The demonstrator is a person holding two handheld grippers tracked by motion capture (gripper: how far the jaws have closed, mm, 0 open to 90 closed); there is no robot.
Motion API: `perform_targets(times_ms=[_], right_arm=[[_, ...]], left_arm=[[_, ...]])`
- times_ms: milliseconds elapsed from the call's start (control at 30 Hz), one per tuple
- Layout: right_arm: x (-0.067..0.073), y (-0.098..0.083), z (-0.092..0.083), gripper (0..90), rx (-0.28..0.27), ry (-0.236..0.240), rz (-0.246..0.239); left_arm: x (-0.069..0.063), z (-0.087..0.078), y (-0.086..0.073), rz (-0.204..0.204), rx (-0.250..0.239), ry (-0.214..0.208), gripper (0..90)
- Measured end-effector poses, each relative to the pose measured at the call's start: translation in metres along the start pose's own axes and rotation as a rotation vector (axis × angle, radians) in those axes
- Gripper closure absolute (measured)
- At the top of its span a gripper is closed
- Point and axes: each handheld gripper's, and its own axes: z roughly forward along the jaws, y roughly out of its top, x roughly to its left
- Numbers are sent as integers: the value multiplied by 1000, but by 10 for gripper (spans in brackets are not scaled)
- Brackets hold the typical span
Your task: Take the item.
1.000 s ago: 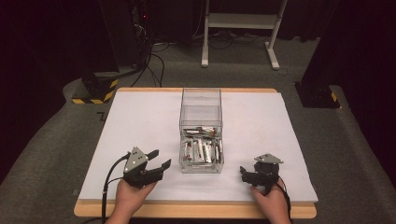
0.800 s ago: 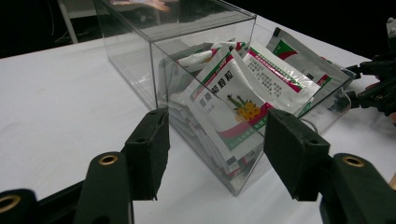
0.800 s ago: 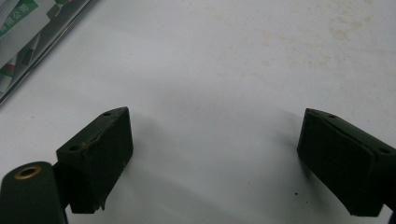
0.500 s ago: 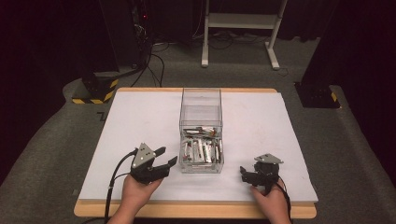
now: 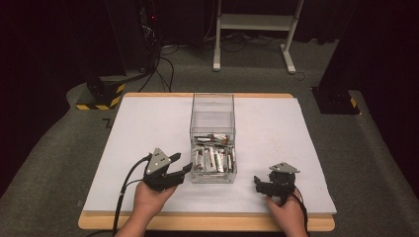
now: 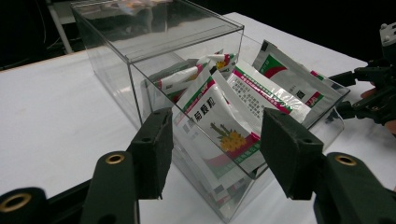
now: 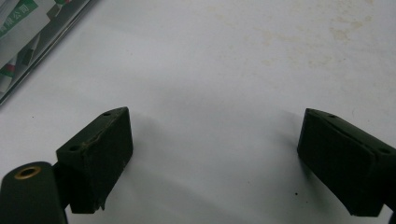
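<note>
The left gripper (image 5: 185, 165) is held wide open and empty just beside the near left corner of a clear plastic box (image 5: 213, 136). The right gripper (image 5: 256, 182), likewise spread and empty, is held over the white table (image 5: 148, 128). Foil sachets (image 6: 224, 121) with red and green bands are heaped in the box's near half. Its long axis is directed away from the person. Dark carpet (image 5: 59, 148) is seen around the table.

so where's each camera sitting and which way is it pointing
High view: above the person's side of the table, looking forward and down; both hands, left gripper and right gripper show.
Left gripper view: on the left gripper, facing the clear box of sachets; its open fingers show.
Right gripper view: on the right gripper, facing bare tabletop; open fingers show.
Shared: the box appears in all three views.
</note>
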Motion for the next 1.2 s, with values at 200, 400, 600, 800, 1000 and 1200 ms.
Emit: perform_targets(times_ms=[200, 400, 600, 800, 1000, 1200], right_arm=[[0, 0, 0, 102, 1, 1, 1], [-1, 0, 0, 101, 1, 6, 5], [0, 0, 0, 96, 0, 1, -6], [0, 0, 0, 96, -1, 1, -6], [0, 0, 0, 96, -1, 1, -7], [0, 0, 0, 96, -1, 0, -6]], left_arm=[[-1, 7, 3, 1, 6, 7, 452], [-4, 15, 7, 5, 17, 9, 455], [-7, 25, 11, -1, 24, 19, 462], [-8, 32, 14, -2, 29, 23, 481], [-8, 37, 16, 3, 42, 30, 503], [-7, 44, 16, -4, 67, 47, 564]])
